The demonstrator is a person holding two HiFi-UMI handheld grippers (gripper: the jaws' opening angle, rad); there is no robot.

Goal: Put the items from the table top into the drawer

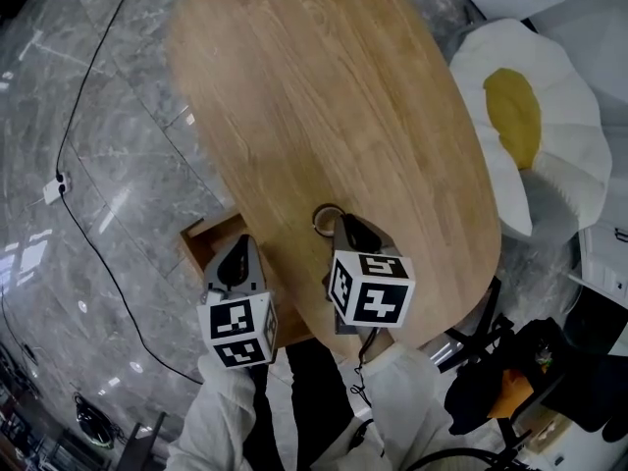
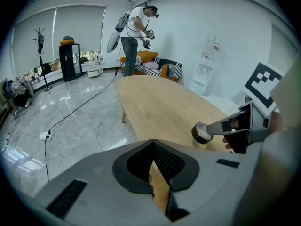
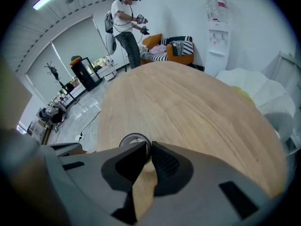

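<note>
Only one tape roll [image 2: 202,134] lies on the table [image 1: 324,86], pinched by right gripper [image 3: 146,148].

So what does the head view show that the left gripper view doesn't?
Only the head view shows the open wooden drawer plainly, a white flower-shaped cushion with a yellow centre, and the left gripper from outside, over that drawer. Only the left gripper view shows the room beyond: a person standing near a sofa, a water dispenser and a coat stand. Both show the wooden table, the floor cable, and the right gripper with its jaws on the roll of tape.
</note>
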